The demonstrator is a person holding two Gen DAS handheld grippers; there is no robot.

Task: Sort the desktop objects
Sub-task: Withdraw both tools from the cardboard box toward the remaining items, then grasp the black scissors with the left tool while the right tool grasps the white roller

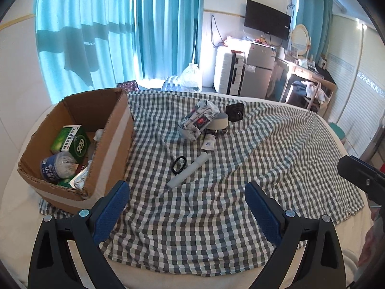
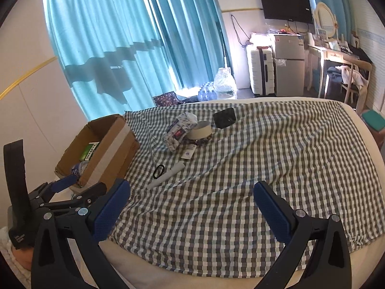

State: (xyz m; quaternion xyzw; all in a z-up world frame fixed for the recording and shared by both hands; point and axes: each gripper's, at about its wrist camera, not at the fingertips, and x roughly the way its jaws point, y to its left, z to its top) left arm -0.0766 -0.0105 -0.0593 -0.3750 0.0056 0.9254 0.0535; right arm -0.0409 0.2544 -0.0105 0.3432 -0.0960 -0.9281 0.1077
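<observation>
A checked cloth (image 1: 240,159) covers the bed. On it lie a white stick-shaped tube (image 1: 190,171), a black ring (image 1: 179,165), a printed tissue pack (image 1: 197,122), a roll of tape (image 1: 220,121), a small white tube (image 1: 208,142) and a black pouch (image 1: 234,112). A cardboard box (image 1: 108,144) at the left holds a green carton (image 1: 72,142) and a plastic bottle (image 1: 57,166). My left gripper (image 1: 186,189) hangs open and empty, short of the stick tube and beside the box. My right gripper (image 2: 191,186) is open and empty over the cloth's near part, further from the objects (image 2: 168,174).
Teal curtains (image 1: 96,36) hang behind the bed. Beyond its far edge stand a white suitcase (image 1: 228,72), a small fridge (image 1: 258,72), water bottles (image 1: 190,77) and a desk with a chair (image 1: 310,86). The right half of the cloth (image 2: 300,156) bears nothing.
</observation>
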